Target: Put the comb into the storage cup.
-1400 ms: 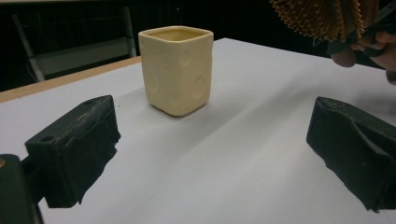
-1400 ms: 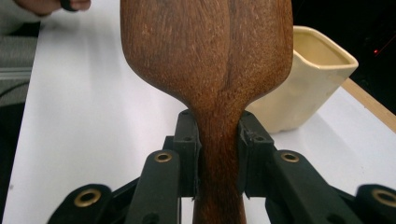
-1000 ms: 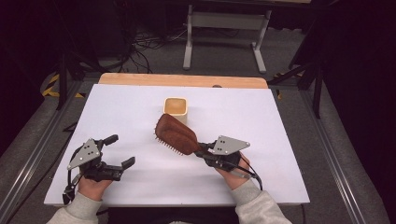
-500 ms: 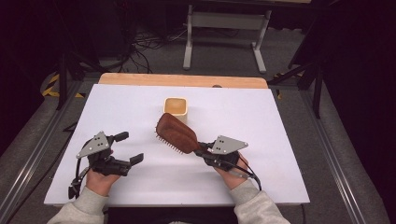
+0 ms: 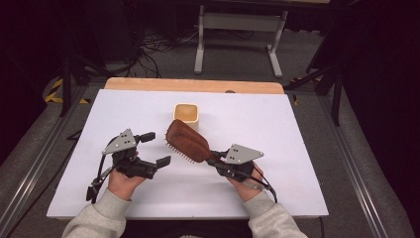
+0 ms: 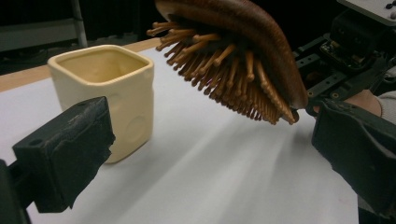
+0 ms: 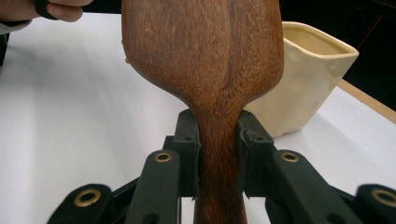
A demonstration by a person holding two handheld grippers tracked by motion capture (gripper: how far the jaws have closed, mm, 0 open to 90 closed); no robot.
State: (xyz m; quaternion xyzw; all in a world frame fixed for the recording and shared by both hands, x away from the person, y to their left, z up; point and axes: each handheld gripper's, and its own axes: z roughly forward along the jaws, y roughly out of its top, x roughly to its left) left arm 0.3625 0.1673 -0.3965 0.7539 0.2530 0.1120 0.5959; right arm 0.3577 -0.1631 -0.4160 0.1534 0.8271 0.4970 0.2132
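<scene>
Wooden hairbrush (image 5: 188,141) hung bristles-down just beside the cream ceramic cup (image 5: 186,114), its handle clamped between the right gripper's (image 7: 217,154) pads. Nearby, left of the cup, the left gripper (image 5: 154,148) gaped wide, holding nothing.

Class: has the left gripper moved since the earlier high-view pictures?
Yes. The left gripper has shifted up the picture and rightward, toward the cream cup and the hairbrush.

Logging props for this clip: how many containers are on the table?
1: a cream ceramic cup stands upright mid-table toward the far edge, just beyond the wooden hairbrush gripped by the right gripper.
</scene>
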